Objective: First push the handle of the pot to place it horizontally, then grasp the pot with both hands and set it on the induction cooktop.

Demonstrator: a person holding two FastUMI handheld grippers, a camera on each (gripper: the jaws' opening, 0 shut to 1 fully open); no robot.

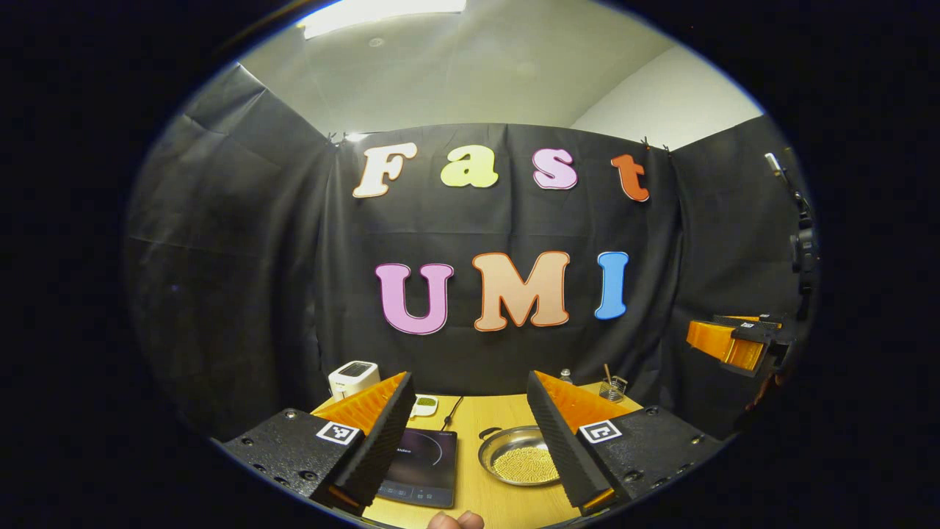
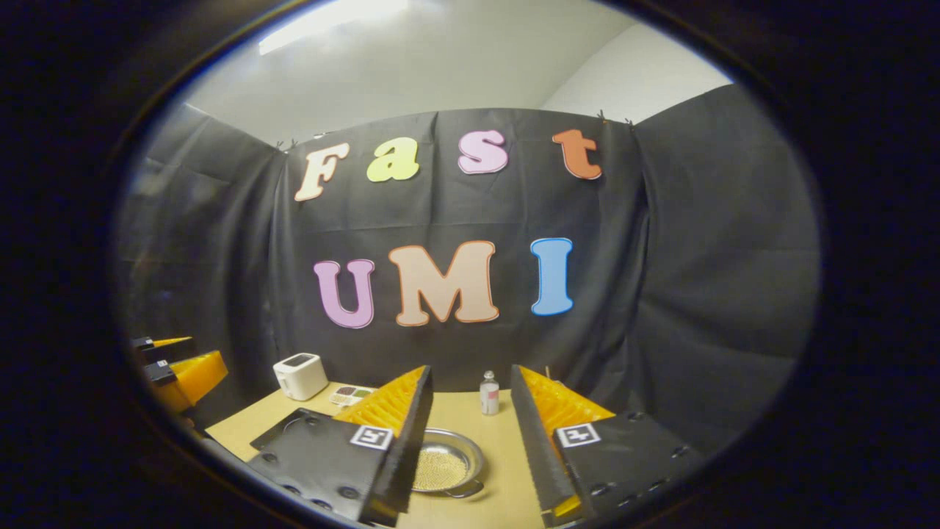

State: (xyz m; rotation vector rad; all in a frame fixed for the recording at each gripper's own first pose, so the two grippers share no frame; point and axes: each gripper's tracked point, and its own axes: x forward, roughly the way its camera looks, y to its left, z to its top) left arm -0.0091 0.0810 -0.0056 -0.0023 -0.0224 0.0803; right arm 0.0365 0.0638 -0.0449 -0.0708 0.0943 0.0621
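Both grippers are hovering above the light wooden table (image 1: pixel 507 411) with fingers spread apart, gripping nothing: the left gripper (image 1: pixel 470 430) and the right gripper (image 2: pixel 470 433). The shallow round metal pot (image 1: pixel 518 455) holding yellowish grains is sitting just right of the flat black induction cooktop (image 1: pixel 422 466).

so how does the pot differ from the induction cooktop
The pot is a round, shiny metal dish with raised walls; the induction cooktop is a flat, dark rectangular slab. The pot holds small yellowish grains, while the cooktop's surface is bare. The pot lies to the cooktop's right in the left gripper view. Both rest on the wooden table.
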